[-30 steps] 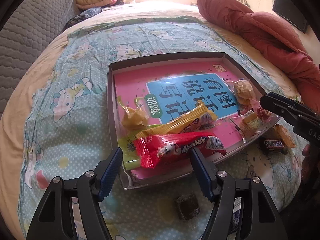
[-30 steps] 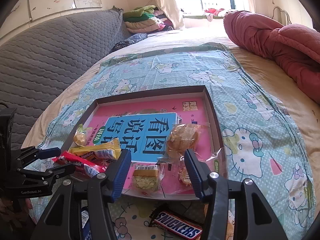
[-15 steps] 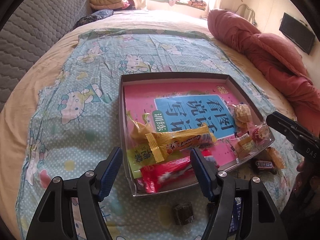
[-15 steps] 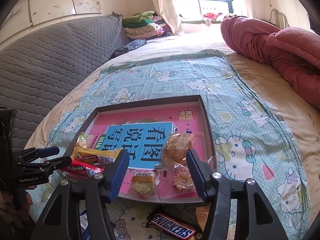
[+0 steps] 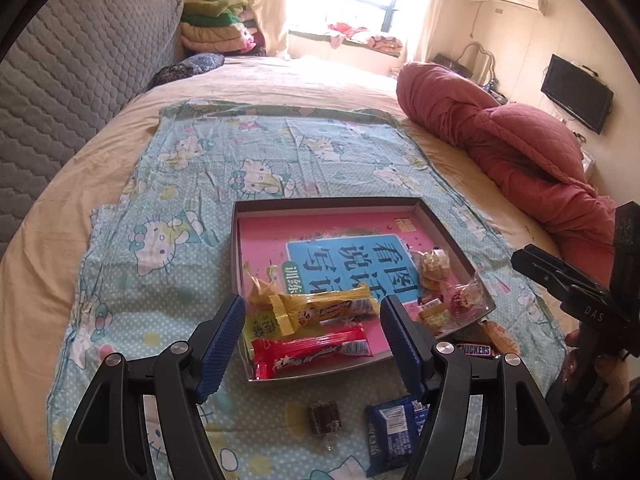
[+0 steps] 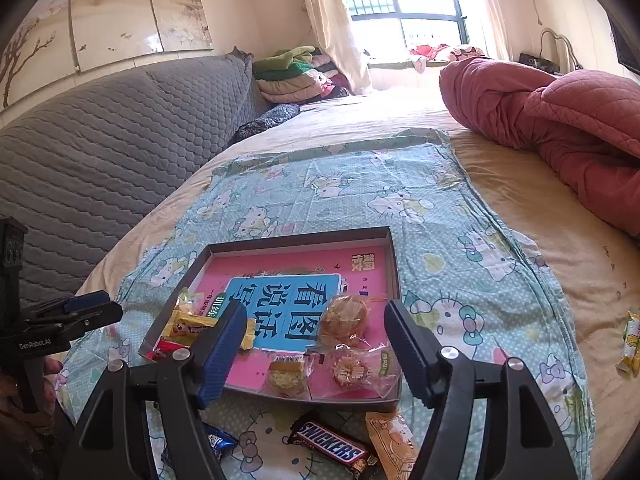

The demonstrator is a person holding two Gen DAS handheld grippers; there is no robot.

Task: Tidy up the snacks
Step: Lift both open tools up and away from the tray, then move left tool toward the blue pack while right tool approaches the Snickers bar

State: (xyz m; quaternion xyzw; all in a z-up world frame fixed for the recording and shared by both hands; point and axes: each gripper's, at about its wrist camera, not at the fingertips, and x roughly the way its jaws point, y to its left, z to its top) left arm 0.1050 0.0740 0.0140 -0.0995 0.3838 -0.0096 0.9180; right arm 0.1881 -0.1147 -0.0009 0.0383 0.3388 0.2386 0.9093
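A shallow tray (image 5: 240,216) (image 6: 394,256) with a pink book cover inside lies on the Hello Kitty cloth. In it lie a red bar (image 5: 312,350), a yellow bar (image 5: 324,310), a yellow candy (image 5: 260,290), and clear-wrapped pastries (image 6: 346,320) (image 6: 286,376). Outside it lie a Snickers bar (image 6: 328,442) (image 5: 474,349), an orange packet (image 6: 394,440), a dark candy (image 5: 324,416) and a blue packet (image 5: 394,434). My left gripper (image 5: 312,344) is open and empty above the tray's near edge. My right gripper (image 6: 316,348) is open and empty above the tray's near side.
A red quilt (image 5: 500,136) lies bunched at the right of the bed. A grey padded headboard (image 6: 100,152) runs along the left. Folded clothes (image 5: 216,28) are stacked at the far end. A yellow wrapper (image 6: 630,340) lies on the sheet far right.
Both grippers have pulled back and risen from the tray, so more of the bed shows. The red bar now lies flat in the tray, free of my left gripper.
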